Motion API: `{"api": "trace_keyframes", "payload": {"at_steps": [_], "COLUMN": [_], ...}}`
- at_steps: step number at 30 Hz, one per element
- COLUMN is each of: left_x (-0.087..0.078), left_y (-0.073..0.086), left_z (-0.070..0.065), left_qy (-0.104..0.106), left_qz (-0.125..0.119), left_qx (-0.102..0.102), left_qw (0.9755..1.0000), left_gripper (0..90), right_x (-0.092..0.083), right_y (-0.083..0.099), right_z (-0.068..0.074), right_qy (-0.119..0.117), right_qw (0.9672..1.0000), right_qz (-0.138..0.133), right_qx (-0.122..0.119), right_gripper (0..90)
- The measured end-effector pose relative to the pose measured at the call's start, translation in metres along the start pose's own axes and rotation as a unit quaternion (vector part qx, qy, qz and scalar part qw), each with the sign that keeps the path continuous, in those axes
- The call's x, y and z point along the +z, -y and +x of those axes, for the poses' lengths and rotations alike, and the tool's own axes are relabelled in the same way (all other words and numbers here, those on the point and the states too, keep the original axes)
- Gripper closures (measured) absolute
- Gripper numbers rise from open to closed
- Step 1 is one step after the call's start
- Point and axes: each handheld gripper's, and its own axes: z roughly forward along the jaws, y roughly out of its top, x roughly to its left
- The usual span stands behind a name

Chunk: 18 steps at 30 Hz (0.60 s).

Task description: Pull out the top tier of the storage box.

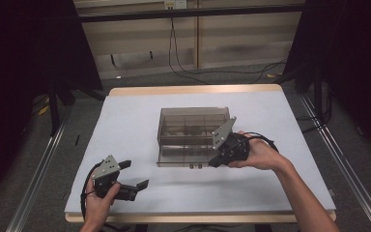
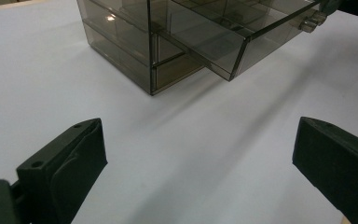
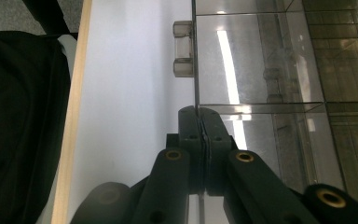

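Drawer (image 3: 261, 65) front pinched in my right gripper (image 3: 199, 114) for pulling; left gripper (image 2: 196, 154) waits released, frame's lower left.

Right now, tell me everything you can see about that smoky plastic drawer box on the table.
The drawer box is a squat cabinet of smoke-tinted, see-through plastic that stands upright near the middle of the white table top. Thin walls split it into compartments. Its top drawer is pulled part way out toward the person, with a small clear handle on its front wall. The right gripper is shut on that front wall, beside the handle. The left gripper is open and apart from it.
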Motion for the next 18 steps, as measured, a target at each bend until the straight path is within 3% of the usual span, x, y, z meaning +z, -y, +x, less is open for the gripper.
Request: {"api": "trace_keyframes", "payload": {"at_steps": [12,18], "left_x": [0.0002,-0.0005], "left_y": [0.0,-0.0002], "left_z": [0.0,-0.0001], "left_qy": [0.0,0.0], "left_qz": [0.001,-0.001], "left_qx": [0.001,0.001], "left_qw": [1.0,1.0], "left_gripper": [2.5,2.5], "right_x": [0.0027,-0.0013], "right_y": [0.0012,0.0025], "right_z": [0.0013,0.0012], "right_qy": [-0.001,-0.004], "right_qw": [1.0,0.9998], "right_qz": [0.006,-0.013], "right_qx": [0.003,0.014], "right_gripper": [87.9,74.2]}}
